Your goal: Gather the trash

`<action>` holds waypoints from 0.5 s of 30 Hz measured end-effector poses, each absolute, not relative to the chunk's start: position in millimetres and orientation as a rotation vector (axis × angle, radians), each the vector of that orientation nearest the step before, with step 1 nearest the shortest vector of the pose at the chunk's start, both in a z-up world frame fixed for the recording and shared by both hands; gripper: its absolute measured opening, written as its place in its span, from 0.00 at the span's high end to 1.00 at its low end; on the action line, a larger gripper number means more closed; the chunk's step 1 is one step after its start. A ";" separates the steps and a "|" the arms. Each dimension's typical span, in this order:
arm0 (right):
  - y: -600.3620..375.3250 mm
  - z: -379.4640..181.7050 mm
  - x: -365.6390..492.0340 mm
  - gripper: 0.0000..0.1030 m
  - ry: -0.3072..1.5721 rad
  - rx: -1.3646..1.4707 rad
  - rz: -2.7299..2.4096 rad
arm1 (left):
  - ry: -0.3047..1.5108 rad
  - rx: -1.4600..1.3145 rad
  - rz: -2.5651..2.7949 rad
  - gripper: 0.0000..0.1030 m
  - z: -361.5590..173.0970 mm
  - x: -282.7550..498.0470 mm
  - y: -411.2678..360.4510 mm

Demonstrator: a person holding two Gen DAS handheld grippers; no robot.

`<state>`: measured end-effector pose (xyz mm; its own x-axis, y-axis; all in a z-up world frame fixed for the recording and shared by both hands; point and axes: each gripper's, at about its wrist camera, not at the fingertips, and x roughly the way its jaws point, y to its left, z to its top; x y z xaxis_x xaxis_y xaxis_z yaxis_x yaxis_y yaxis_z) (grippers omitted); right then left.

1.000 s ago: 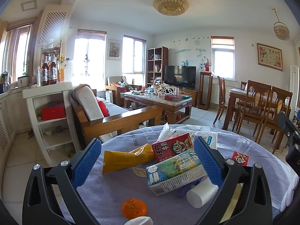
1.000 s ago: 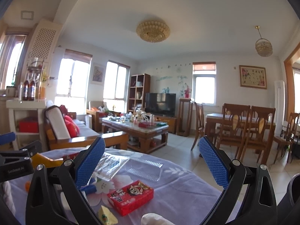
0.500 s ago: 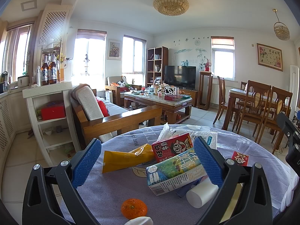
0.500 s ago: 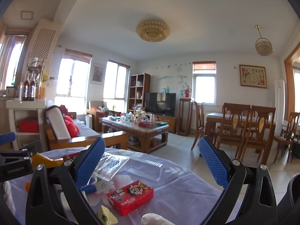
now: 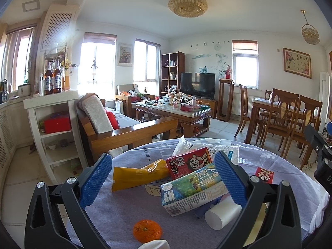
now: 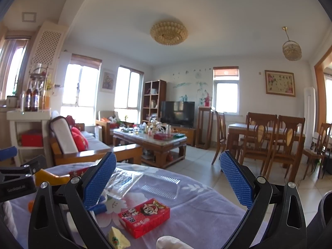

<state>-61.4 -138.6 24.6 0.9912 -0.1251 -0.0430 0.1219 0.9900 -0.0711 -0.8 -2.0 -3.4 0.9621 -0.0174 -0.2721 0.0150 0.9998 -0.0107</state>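
Observation:
Trash lies on a round table with a lilac cloth (image 5: 116,209). In the left wrist view I see a yellow wrapper (image 5: 139,173), a red milk carton (image 5: 189,162), a green-and-white drink carton (image 5: 193,188), a white paper cup (image 5: 223,212) on its side and clear plastic bags (image 5: 220,148). My left gripper (image 5: 164,179) is open and empty, hovering over these cartons. In the right wrist view a red carton (image 6: 144,216) lies flat, with a clear plastic tray (image 6: 159,184), a clear bag (image 6: 122,182) and a yellow wedge wrapper (image 6: 117,238). My right gripper (image 6: 168,181) is open and empty above them.
An orange (image 5: 147,230) sits near the table's front edge, and a small red packet (image 5: 264,174) lies at the right. A wooden sofa (image 5: 124,128) and white shelf (image 5: 54,128) stand behind the table. Dining chairs (image 6: 269,143) stand to the right, a coffee table (image 6: 149,141) beyond.

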 end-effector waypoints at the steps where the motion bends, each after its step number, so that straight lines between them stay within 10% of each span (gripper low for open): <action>1: -138.4 24.4 -61.4 0.04 0.048 -0.068 -0.124 | 0.276 -0.009 -0.017 0.05 -4.0 -0.4 -2.2; 15: -139.3 23.1 -60.5 0.04 0.053 -0.065 -0.123 | 0.290 -0.013 -0.025 0.05 -3.7 1.3 -0.9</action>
